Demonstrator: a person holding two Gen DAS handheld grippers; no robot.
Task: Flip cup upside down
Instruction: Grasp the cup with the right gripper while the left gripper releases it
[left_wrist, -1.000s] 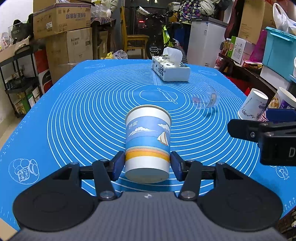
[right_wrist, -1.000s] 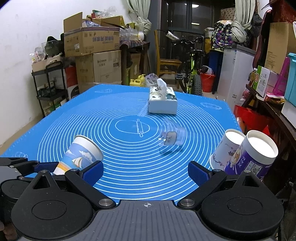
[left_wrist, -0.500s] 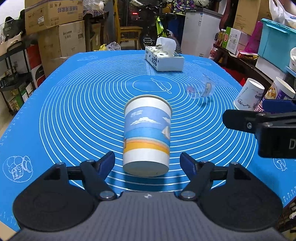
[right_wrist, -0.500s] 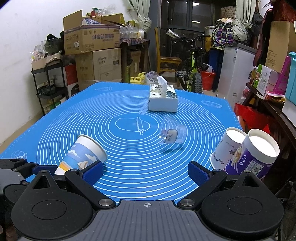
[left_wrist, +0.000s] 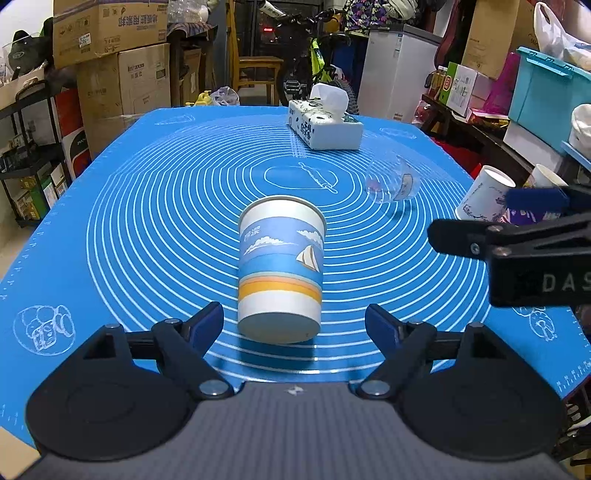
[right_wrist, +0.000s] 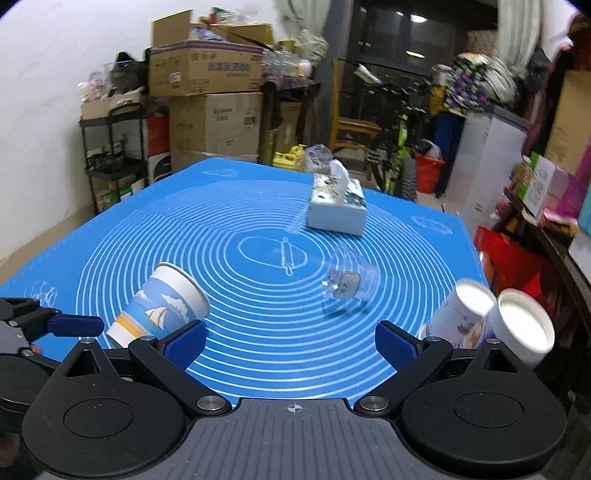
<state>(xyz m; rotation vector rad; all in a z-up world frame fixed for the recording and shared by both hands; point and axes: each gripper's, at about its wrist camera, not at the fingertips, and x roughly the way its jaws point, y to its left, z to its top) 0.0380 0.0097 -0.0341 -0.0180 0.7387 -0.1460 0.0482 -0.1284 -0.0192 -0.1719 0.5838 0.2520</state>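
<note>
A paper cup (left_wrist: 280, 269) with a sailboat print stands on the blue mat (left_wrist: 147, 229), narrow end down and wide rim up. It also shows in the right wrist view (right_wrist: 159, 310), at the near left. My left gripper (left_wrist: 294, 323) is open, its fingers apart on either side of the cup's foot and not touching it. My right gripper (right_wrist: 290, 341) is open and empty over the mat's near edge, to the right of the cup; its finger (left_wrist: 480, 240) shows at the right of the left wrist view.
A tissue box (left_wrist: 325, 125) stands at the far side of the mat. A clear plastic cup (right_wrist: 349, 286) lies on its side right of centre. Two white paper cups (right_wrist: 491, 321) lean at the mat's right edge. Boxes, shelves and a bicycle surround the table.
My left gripper has opened wide, let go of the cup and drawn back a little. The cup stays standing on the mat. The right gripper has lifted slightly.
</note>
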